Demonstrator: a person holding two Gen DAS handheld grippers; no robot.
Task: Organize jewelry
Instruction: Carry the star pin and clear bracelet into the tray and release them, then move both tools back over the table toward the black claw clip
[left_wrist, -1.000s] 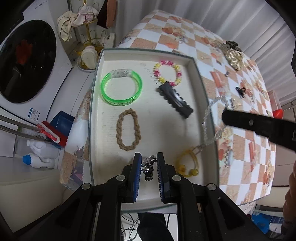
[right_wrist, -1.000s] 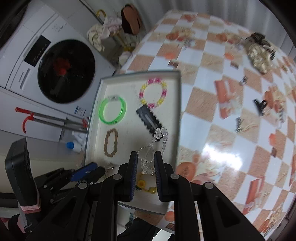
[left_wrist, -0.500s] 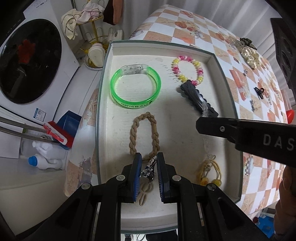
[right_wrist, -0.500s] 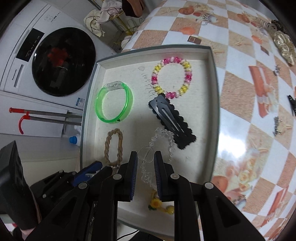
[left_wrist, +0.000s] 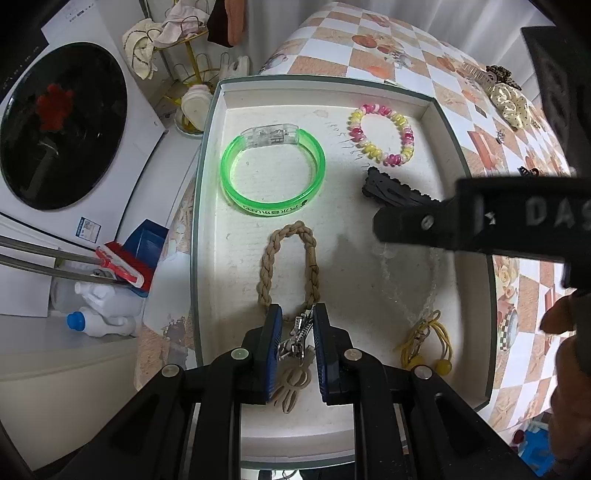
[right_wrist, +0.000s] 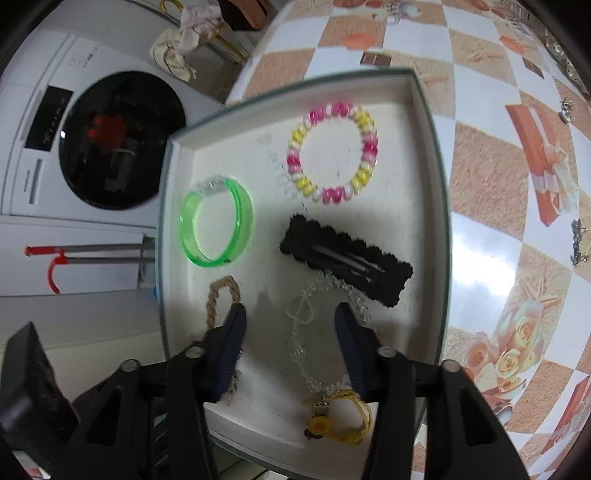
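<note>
A laundry corner frames the scene: a white front-loading washing machine (left_wrist: 55, 125) with a dark round door stands beside a worktop (right_wrist: 491, 177) covered in a glossy orange-and-white checked cloth printed with roses and gift boxes. A gold wire rack (left_wrist: 192, 70) draped with pale cloths rises behind it, and a white bottle with a blue cap (left_wrist: 99, 314) lies low beside the machine.

On the worktop sits a shallow white rectangular tray (left_wrist: 207, 155) with a grey-green rim. Inside it lie a translucent green plastic bangle (left_wrist: 273, 173), a pink, yellow and white beaded bracelet (right_wrist: 332, 153), a black scalloped snap hair clip (right_wrist: 347, 254), a tan braided cord loop (left_wrist: 290, 266) and a yellow elastic hair tie with bead ends (left_wrist: 428, 347).

The left tongs (left_wrist: 297, 332), pointing straight down over the near end of the tray, are clamped on a small silver metal clasp piece (left_wrist: 295, 338); a beige cord loop (left_wrist: 291, 384) lies just beyond it on the tray floor.

The right tongs (right_wrist: 290, 332) have just been opening, and their jaws now stand apart on either side of a clear crystal bead bracelet (right_wrist: 306, 314), which lies on the tray floor between the black clip and the yellow tie. The pads do not press on it. A person's fingers (left_wrist: 561, 321) show at the edge of the left wrist view.
</note>
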